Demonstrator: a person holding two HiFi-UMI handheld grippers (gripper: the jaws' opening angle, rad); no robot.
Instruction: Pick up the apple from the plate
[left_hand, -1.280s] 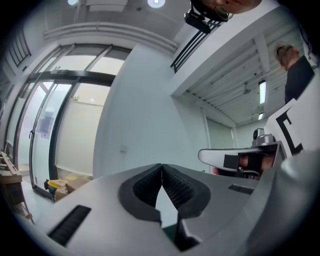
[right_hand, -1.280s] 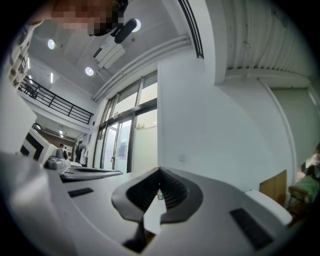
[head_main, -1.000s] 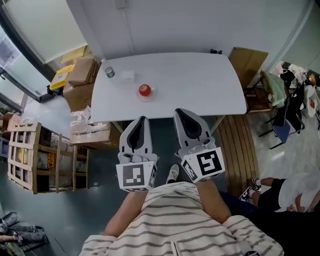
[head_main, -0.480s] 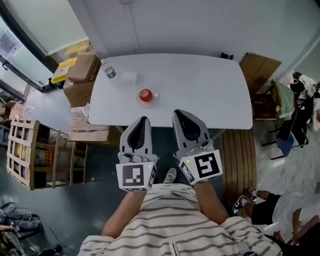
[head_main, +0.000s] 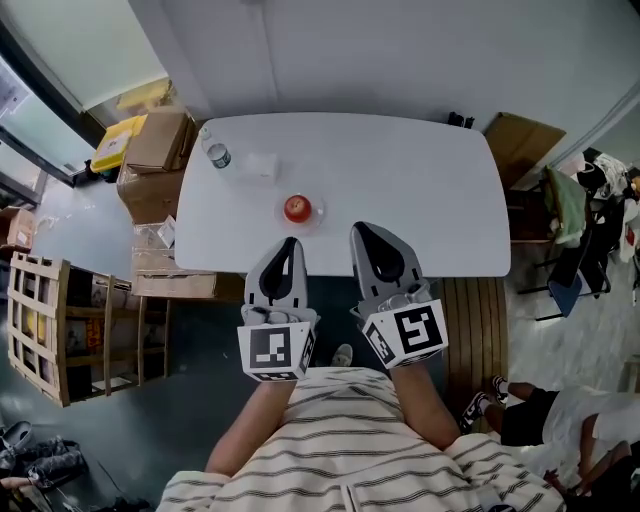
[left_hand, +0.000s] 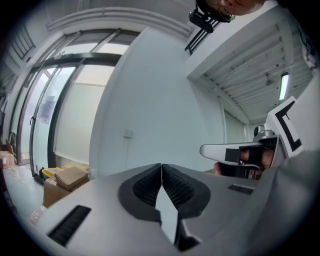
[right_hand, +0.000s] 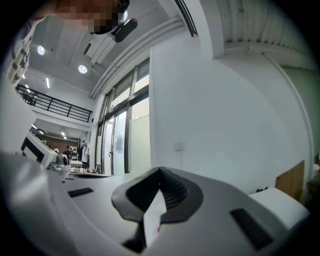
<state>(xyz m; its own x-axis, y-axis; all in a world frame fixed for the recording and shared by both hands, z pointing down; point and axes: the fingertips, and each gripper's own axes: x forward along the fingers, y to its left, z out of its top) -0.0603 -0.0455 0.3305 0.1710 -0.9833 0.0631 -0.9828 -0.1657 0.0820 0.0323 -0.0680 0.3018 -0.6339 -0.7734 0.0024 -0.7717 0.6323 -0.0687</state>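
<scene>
Brings left claw and right claw, both closed and empty, up to near table edge. Leaves apple, on plate by that edge, just beyond left claw; calls for opening next.

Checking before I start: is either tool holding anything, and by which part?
Nothing is held. The left tool and right tool are both shut and empty; the apple sits on its plate, untouched.
</scene>
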